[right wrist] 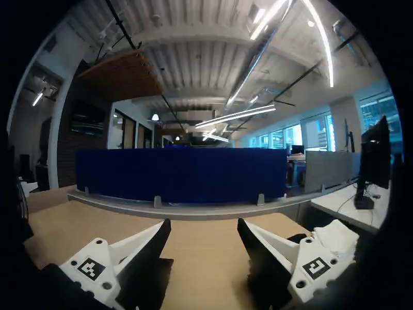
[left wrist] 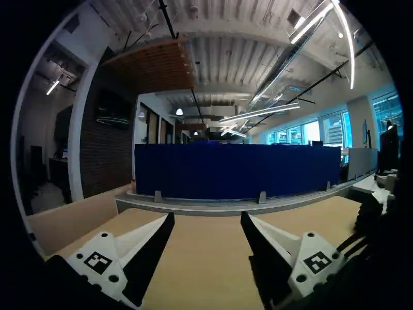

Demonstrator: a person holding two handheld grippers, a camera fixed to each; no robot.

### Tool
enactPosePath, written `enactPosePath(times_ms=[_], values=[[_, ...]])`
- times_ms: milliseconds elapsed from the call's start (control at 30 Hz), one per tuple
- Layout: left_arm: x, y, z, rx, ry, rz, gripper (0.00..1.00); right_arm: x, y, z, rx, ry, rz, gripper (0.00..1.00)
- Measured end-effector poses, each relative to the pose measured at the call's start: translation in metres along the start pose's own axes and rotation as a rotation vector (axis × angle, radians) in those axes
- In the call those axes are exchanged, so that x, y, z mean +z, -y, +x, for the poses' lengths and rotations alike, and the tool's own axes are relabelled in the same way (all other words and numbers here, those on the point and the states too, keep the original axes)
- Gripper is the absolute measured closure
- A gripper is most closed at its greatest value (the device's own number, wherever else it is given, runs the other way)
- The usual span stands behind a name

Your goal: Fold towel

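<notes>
Towel (right wrist: 338,233), likely the white crumpled lump at near right; left gripper (left wrist: 206,227) and right gripper (right wrist: 204,230) fingers apart over wooden table (left wrist: 206,268).

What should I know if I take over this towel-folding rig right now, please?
Both open and empty: left tongs and right tongs, low over the wooden table, facing the blue partition.
Towel: a pale crumpled shape beside the right tongs may be it; I cannot tell.
Done: nothing gripped, no fold begun as far as shows.
Left: find the towel, grip it, fold it.
</notes>
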State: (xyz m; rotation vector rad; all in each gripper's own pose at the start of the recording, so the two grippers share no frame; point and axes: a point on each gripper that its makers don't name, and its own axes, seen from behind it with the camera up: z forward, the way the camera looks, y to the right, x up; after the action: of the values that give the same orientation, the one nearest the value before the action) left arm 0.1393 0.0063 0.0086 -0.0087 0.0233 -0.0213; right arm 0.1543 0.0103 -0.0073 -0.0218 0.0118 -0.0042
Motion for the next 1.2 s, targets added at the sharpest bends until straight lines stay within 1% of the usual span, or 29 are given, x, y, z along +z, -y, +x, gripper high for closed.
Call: enactPosePath(times_ms=[100,300,500,600,700,800,900,1000,1200], values=[[-0.002,-0.001,0.023,0.001,0.006,0.0,0.05,-0.004,0.002,0.029,-0.01,-0.007,0.004,0.0],[-0.007,-0.003,0.067,0.0,0.012,-0.012,0.05,-0.009,0.008,0.072,-0.011,-0.008,0.01,0.0],[-0.014,0.003,0.1,-0.004,0.02,-0.006,0.05,-0.014,0.014,0.106,-0.008,-0.009,0.008,0.0],[-0.017,0.004,0.108,-0.011,0.029,-0.007,0.05,-0.015,0.015,0.115,-0.007,-0.009,0.006,0.0],[-0.019,0.002,0.111,-0.008,0.046,-0.023,0.05,-0.015,0.013,0.123,-0.012,-0.003,0.008,0.0],[-0.021,-0.003,0.113,0.004,0.063,-0.041,0.05,-0.016,0.015,0.126,-0.02,0.004,0.021,0.0],[-0.024,-0.014,0.108,0.007,0.096,-0.079,0.05,-0.018,0.021,0.123,-0.034,0.026,0.056,0.0],[-0.025,-0.025,0.102,0.011,0.141,-0.129,0.05,-0.019,0.034,0.118,-0.06,0.073,0.115,0.0],[-0.026,-0.046,0.093,0.031,0.205,-0.228,0.05,-0.023,0.065,0.105,-0.156,0.164,0.254,0.0]])
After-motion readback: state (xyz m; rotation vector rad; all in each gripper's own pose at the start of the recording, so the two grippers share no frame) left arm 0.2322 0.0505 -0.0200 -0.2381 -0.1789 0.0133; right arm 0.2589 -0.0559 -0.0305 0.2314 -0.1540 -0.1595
